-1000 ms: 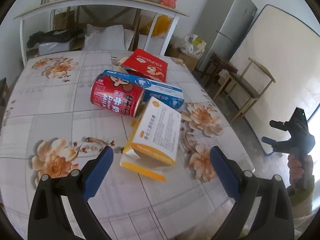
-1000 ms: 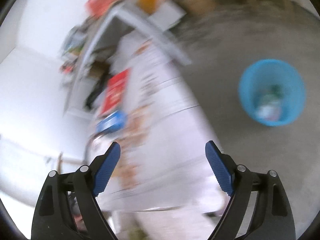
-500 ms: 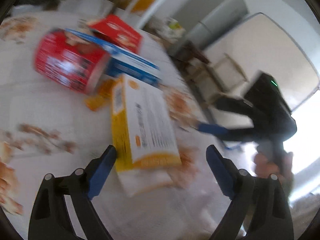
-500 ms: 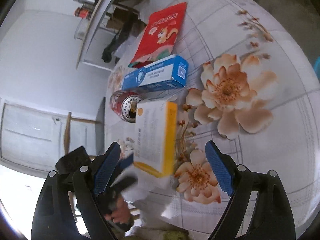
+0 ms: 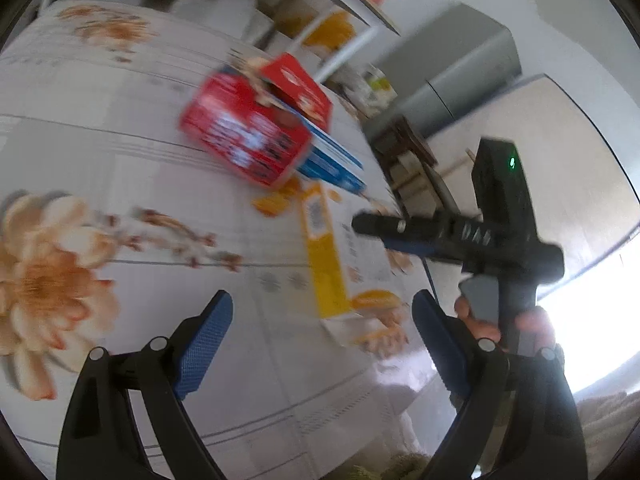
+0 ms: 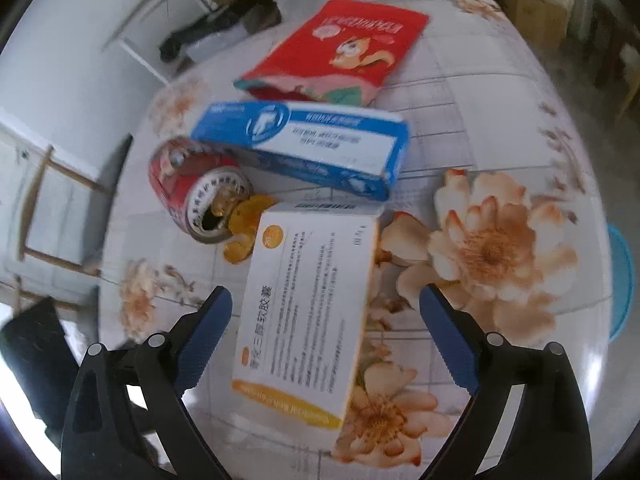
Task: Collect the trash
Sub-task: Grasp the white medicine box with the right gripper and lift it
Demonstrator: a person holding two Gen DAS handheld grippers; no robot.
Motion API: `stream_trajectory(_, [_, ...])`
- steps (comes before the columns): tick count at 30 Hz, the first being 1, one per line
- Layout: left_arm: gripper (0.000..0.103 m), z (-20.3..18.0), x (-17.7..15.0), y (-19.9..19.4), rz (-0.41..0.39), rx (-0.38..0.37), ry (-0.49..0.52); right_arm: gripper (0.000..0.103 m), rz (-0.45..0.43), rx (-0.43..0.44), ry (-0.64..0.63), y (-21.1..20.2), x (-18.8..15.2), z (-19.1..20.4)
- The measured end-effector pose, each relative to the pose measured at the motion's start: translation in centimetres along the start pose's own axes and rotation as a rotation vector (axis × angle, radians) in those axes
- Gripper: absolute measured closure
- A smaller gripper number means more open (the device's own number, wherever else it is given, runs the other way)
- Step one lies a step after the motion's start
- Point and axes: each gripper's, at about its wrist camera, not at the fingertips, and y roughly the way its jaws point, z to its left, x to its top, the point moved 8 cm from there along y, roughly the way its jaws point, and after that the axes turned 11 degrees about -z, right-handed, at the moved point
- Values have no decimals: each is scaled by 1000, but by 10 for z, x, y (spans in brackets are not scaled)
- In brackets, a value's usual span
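A white and yellow box (image 6: 308,312) lies flat on the flowered table (image 6: 480,120). My right gripper (image 6: 324,336) hangs over the box with its jaws opening; the box lies between them and the pads are clear of it. Behind the box are a blue box (image 6: 312,140), a tipped red can (image 6: 188,180) spilling orange peel (image 6: 244,232), and a red snack bag (image 6: 344,48). My left gripper (image 5: 324,340) is open and empty over the table's near edge, with the box (image 5: 324,256) ahead of it. A hand (image 5: 480,320) holds the right gripper (image 5: 404,236) there.
A blue bin (image 6: 622,280) stands on the floor past the table's right edge. A wooden chair (image 6: 40,208) is at the left. A grey fridge (image 5: 460,80) and a white shelf rack (image 5: 340,0) stand beyond the table.
My right gripper swung from the floor and blue bin to above the white and yellow box. My left gripper dropped lower and rolled, and the trash now sits tilted in its view.
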Motion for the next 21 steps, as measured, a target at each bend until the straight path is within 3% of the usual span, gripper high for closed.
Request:
stream_trajectory(7, [15, 11, 10, -1, -34, 46, -6, 12, -7, -72, -79, 20, -2, 9])
stream_trajectory(10, [15, 9, 13, 0, -59, 83, 59, 23, -32, -103, -118, 17, -2, 12])
stream_trajectory(12, [20, 5, 16, 3, -80, 121, 135, 31, -38, -107, -130, 15, -2, 10])
stream_trajectory(21, [47, -6, 20, 32, -102, 259, 352, 32, -56, -122, -89, -15, -22, -32])
